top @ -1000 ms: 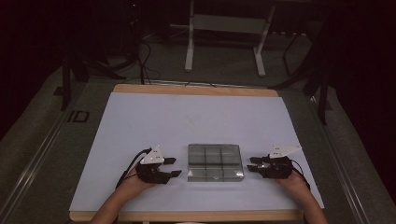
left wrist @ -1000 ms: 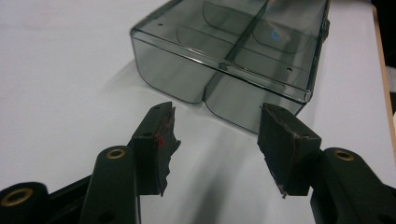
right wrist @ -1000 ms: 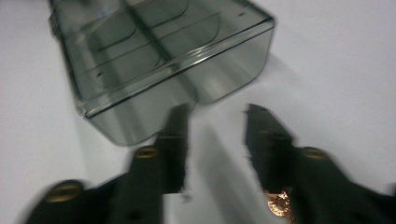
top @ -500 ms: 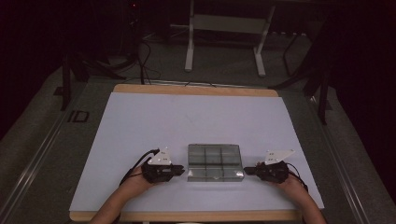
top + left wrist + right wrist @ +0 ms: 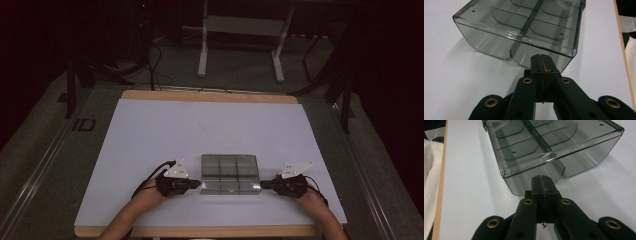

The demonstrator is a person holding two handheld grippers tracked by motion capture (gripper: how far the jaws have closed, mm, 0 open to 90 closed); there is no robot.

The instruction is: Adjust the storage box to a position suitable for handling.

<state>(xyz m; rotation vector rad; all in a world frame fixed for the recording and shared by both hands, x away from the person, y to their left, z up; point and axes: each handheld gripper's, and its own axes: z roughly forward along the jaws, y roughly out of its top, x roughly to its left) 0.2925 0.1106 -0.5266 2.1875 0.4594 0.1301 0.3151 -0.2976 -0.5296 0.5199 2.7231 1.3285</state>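
Far end of the clear divided tray (image 5: 524,30) runs off the top edge in my left gripper view; same in the right. Can't tell whether my left tongs (image 5: 541,60) or right tongs (image 5: 542,181) touch its wall. My forearms are cut by the high view's bottom edge.

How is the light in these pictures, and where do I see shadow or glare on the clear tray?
High view: dim, the room behind is nearly black, and the tray looks dark and soft. Left gripper view: bright table, a soft shadow under the tray's near wall, the left tongs sharp. Right gripper view: a white glint on the tray's rim, right tongs sharp.
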